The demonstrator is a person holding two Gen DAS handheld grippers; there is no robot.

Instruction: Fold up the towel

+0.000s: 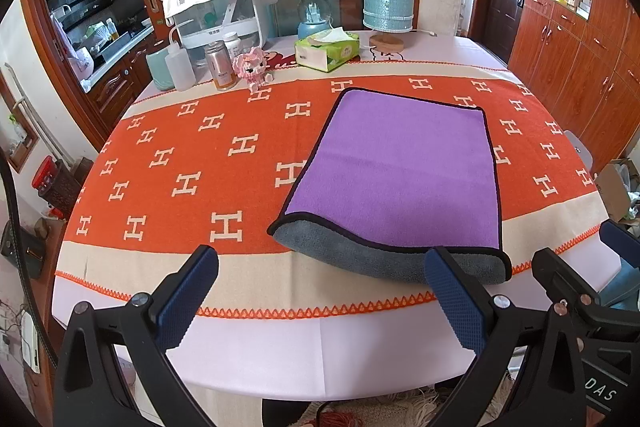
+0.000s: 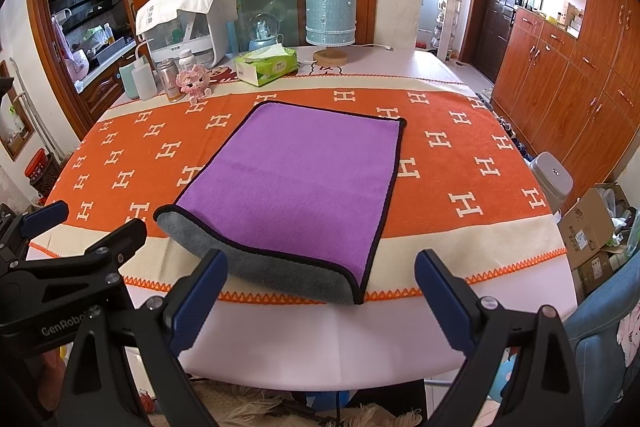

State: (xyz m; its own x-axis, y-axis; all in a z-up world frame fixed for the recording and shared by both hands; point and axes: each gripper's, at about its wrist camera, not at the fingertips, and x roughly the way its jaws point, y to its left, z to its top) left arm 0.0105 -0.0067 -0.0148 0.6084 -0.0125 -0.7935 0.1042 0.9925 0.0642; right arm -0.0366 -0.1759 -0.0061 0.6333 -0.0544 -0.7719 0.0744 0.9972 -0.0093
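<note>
1. The towel (image 1: 394, 171) lies folded on the orange table runner (image 1: 200, 163), purple side up with a black edge.
2. Its near end curls up, showing the grey underside (image 2: 256, 259) at the runner's cream border.
3. The left gripper (image 1: 320, 301) hangs above the table's near edge, its blue-padded fingers (image 1: 186, 297) spread wide and holding nothing; its right finger sits just in front of the towel's near end.
4. The right gripper (image 2: 320, 301) hovers beside it, jaws also wide apart and empty, with the towel's near end between its fingers in view.
5. At the far side of the table (image 2: 304, 343) stand a tissue box (image 2: 267, 67), a blue lamp (image 2: 330, 15), bottles (image 1: 220, 65) and a pink toy (image 1: 251, 66).
</note>
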